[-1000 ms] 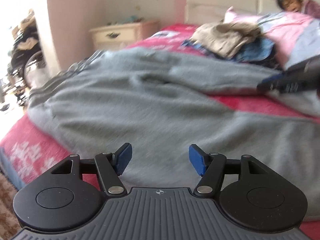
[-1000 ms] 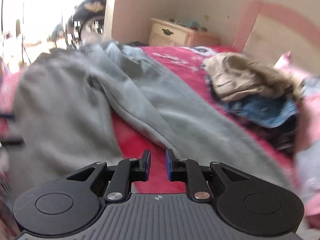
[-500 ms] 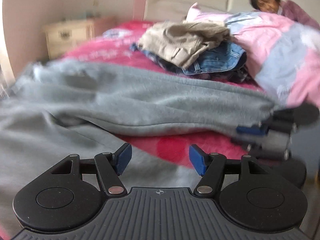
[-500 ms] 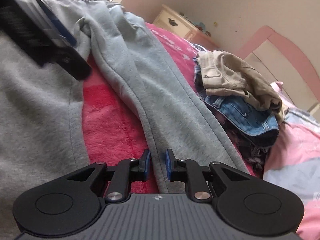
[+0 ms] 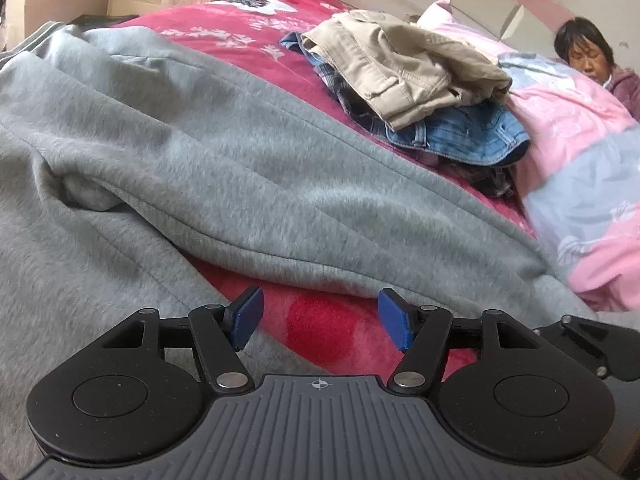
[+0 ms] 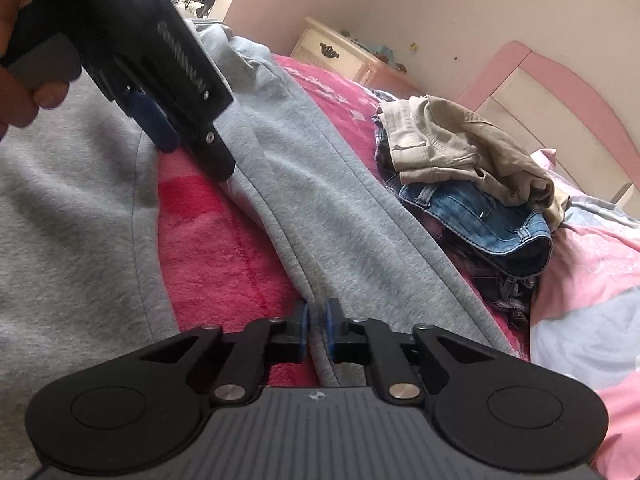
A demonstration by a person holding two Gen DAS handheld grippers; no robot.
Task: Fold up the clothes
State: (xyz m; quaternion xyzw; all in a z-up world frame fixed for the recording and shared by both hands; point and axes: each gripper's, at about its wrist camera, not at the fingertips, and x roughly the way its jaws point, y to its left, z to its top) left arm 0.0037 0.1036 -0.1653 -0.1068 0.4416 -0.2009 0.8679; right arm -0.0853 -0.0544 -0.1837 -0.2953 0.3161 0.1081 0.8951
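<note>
Soft daylight fills the room, strongest from a washed-out opening far beyond the jaws on the right wrist view. Shadows are faint, just dark folds in the grey sweatpants [image 5: 248, 184] ahead of the jaws. Both views are sharp in the middle; the fisheye bends the edges and darkens the top corners.

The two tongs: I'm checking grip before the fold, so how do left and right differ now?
Left tongs stand wide open over the red blanket, holding nothing. Right tongs are nearly closed, pinching a seam of the grey sweatpants. Both have blue pads and sit low by the sweatpants.
</note>
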